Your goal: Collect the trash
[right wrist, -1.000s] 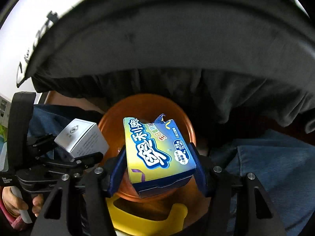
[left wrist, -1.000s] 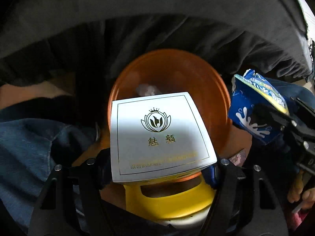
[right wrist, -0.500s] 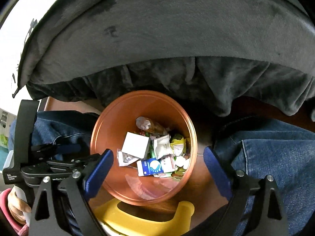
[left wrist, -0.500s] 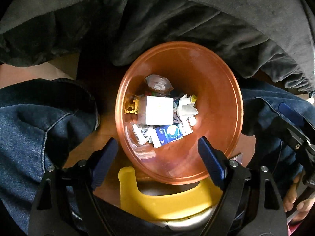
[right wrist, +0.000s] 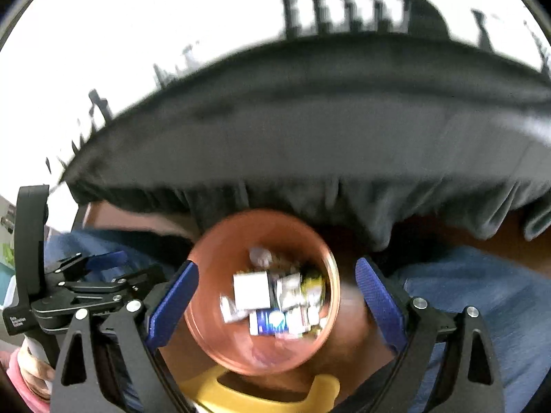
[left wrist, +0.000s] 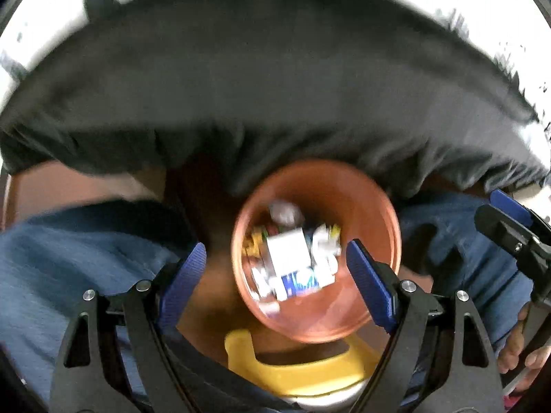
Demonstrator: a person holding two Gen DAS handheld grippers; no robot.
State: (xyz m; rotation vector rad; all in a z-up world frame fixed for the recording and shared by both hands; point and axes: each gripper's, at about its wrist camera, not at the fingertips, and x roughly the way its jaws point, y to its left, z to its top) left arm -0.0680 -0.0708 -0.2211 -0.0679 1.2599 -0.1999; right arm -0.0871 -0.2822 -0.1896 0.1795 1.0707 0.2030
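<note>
An orange bin [left wrist: 375,213] stands on the floor below both grippers and also shows in the right wrist view [right wrist: 220,251]. It holds several pieces of trash, among them a white box [left wrist: 287,253] [right wrist: 251,290] and a blue carton [left wrist: 299,280] [right wrist: 270,321]. My left gripper [left wrist: 277,278] is open and empty above the bin. My right gripper [right wrist: 275,296] is open and empty above it too. Both views are blurred by motion.
A person's jeans-clad legs [left wrist: 75,251] [right wrist: 482,296] flank the bin. A dark cloth-covered edge [left wrist: 275,103] hangs above it. A yellow plastic piece [left wrist: 296,371] lies just below the bin. The right gripper shows at the right of the left wrist view [left wrist: 516,244].
Both grippers opened and dropped the white box and the blue carton into the bin. Both have since risen away from it, so the bin looks smaller.
</note>
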